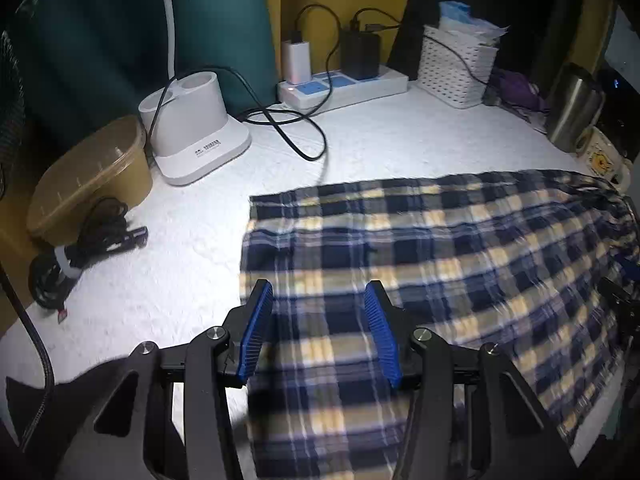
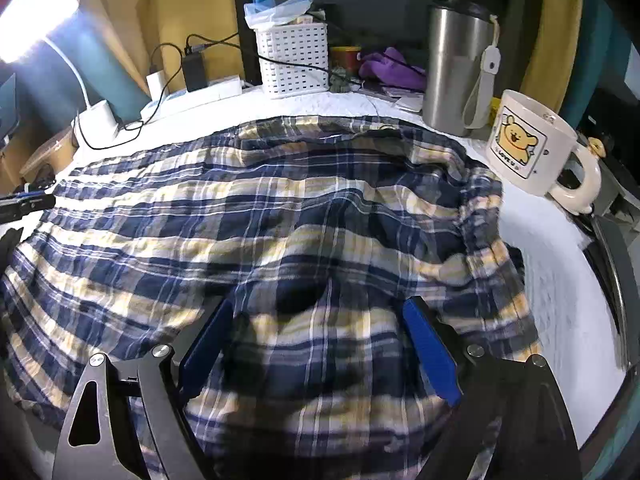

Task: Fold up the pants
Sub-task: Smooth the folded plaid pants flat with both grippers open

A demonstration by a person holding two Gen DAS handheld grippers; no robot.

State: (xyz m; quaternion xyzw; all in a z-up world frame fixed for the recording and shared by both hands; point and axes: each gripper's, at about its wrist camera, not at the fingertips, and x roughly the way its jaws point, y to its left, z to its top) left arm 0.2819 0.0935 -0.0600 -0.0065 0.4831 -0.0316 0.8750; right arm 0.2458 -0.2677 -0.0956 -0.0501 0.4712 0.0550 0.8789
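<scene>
Blue, white and yellow plaid pants (image 1: pixel 440 240) lie spread on the white table cover (image 1: pixel 180 280); their left edge is doubled over in two layers. My left gripper (image 1: pixel 317 286) hovers over that left edge, its blue pads (image 1: pixel 258 332) apart with cloth below them and nothing pinched. In the right wrist view the pants (image 2: pixel 280 200) are rumpled at the right end. My right gripper (image 2: pixel 318 304) stands wide open just above that rumpled cloth, with its pads clear of it. The left gripper's black tip (image 2: pixel 24 204) shows at the left border.
A white lamp base (image 1: pixel 192 132), power strip (image 1: pixel 344 84) with chargers and cords, and white basket (image 1: pixel 456 68) line the back. A brown tub (image 1: pixel 92 176) and coiled black cable (image 1: pixel 80 256) sit left. A steel tumbler (image 2: pixel 456 68) and bear mug (image 2: pixel 528 148) stand right.
</scene>
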